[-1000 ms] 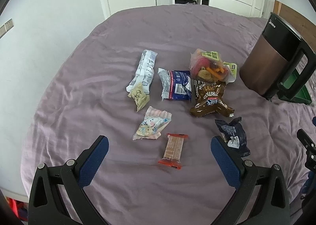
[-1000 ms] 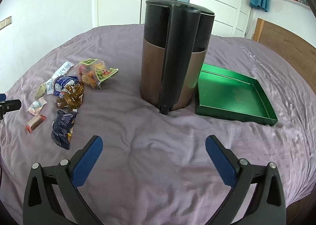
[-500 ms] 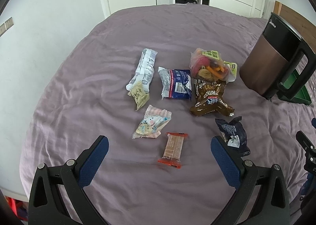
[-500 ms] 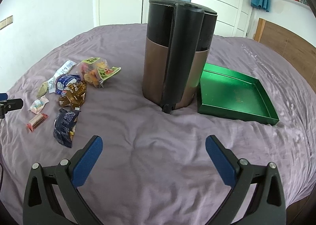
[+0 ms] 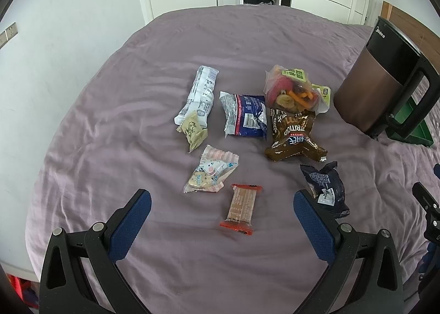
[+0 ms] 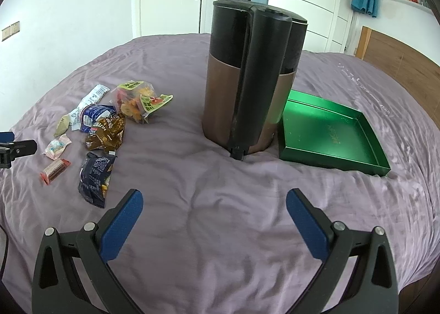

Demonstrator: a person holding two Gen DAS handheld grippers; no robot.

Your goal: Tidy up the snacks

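Note:
Several snack packets lie on a purple bedspread. In the left wrist view my left gripper [image 5: 222,198] hangs open just above a small red-ended biscuit bar [image 5: 241,209], with a pink cartoon packet [image 5: 211,173], a dark blue packet [image 5: 326,188], a brown bag [image 5: 293,133], a blue-white packet [image 5: 244,115], a white tube packet [image 5: 199,96] and a dried-fruit bag [image 5: 294,91] beyond. My right gripper [image 6: 211,198] is open over bare cloth, right of the dark blue packet [image 6: 95,176]. A green tray [image 6: 330,132] lies empty at the right.
A tall brown and black kettle [image 6: 253,80] stands between the snacks and the green tray, touching the tray's left side. Wardrobe doors, a white door and a wooden headboard [image 6: 398,52] stand beyond the bed. The bed's near edge is close below both grippers.
The right wrist view has drifted slightly, so the kettle and tray sit a little further right and higher. The left gripper and the snacks have barely moved.

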